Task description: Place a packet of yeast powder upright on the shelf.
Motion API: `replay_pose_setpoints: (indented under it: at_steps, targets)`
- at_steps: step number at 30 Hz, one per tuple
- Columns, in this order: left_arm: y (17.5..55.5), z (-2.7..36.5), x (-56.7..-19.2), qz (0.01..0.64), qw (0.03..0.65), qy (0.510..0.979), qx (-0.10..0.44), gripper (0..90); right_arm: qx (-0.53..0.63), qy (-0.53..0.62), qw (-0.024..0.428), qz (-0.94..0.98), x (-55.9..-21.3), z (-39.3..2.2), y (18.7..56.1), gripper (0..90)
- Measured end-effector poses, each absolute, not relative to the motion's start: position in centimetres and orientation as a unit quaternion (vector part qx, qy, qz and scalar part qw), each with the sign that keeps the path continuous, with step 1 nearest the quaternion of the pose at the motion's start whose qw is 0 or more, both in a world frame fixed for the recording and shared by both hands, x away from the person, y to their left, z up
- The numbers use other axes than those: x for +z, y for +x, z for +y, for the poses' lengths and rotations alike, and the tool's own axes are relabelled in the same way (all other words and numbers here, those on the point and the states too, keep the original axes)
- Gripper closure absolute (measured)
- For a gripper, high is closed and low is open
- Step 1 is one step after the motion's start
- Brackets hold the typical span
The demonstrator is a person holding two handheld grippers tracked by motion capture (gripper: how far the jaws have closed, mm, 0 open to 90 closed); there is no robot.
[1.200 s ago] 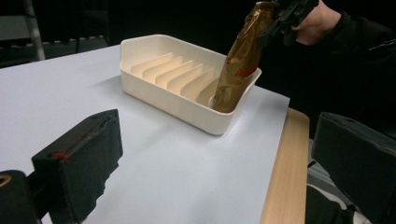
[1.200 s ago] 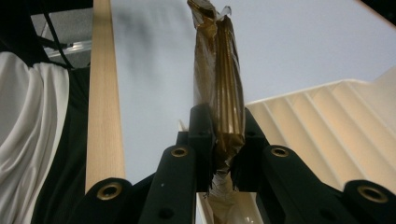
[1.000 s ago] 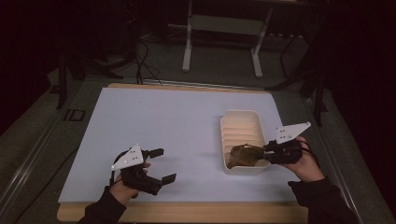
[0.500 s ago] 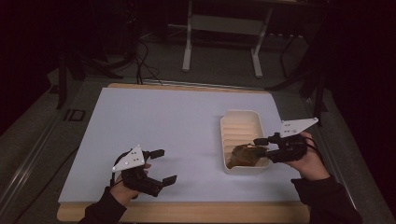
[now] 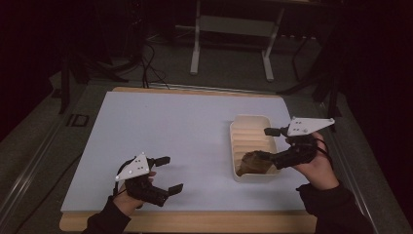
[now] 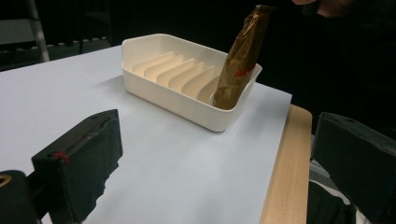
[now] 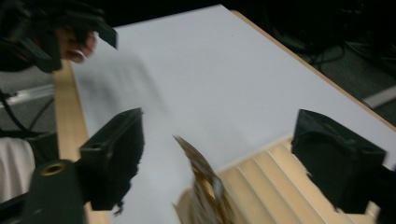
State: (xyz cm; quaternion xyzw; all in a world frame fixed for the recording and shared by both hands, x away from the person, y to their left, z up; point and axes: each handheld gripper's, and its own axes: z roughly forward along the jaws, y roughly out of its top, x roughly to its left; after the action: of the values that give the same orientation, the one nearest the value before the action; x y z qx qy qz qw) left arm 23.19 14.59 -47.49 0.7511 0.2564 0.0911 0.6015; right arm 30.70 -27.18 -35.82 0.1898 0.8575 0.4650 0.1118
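A brown-gold foil packet (image 6: 240,60), crinkled and glossy with a small red mark on its face, is standing on end in the near end of a cream ridged tray (image 6: 159,51), leaning against the tray's end wall with its top rising well above the rim. In the high view the packet (image 5: 254,163) is sitting in the tray's near end (image 5: 243,127), and in the right gripper view its blurred top (image 7: 198,172) is showing low between the two jaws without touching either pad. The right tool (image 5: 267,144) is hanging just over that end of the tray; its jaws have just been opening and are now standing wide, gripping nothing, with the packet free beneath them. The left tool (image 5: 168,173) is resting low over the near left part of the white table (image 5: 160,126), well apart from the tray, its jaws also spread wide and holding nothing. The table's wooden edge (image 6: 285,172) is running along the near side, beside the tray.
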Motion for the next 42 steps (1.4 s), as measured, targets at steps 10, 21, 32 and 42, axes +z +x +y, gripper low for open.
replay_pose_setpoints:
  at_steps: [10,21,32,42]
  targets:
    - [23.0,14.9,-47.6,0.261,0.602,0.749,0.093,2.4,0.505,0.172,0.1,0.84,-35.4,-25.3,29.1,12.7]
    - [23.0,15.2,-47.8,0.266,0.6,0.748,0.095,2.4,0.522,0.159,0.09,0.833,-36.8,-23.2,26.6,13.7]
    - [23.0,15.2,-47.9,0.263,0.599,0.75,0.095,2.4,0.526,0.16,0.092,0.83,-39.2,-21.8,25.0,13.7]
    - [22.9,15.1,-47.9,0.259,0.599,0.751,0.096,2.4,0.534,0.182,0.08,0.822,-42.9,-22.0,23.9,13.9]
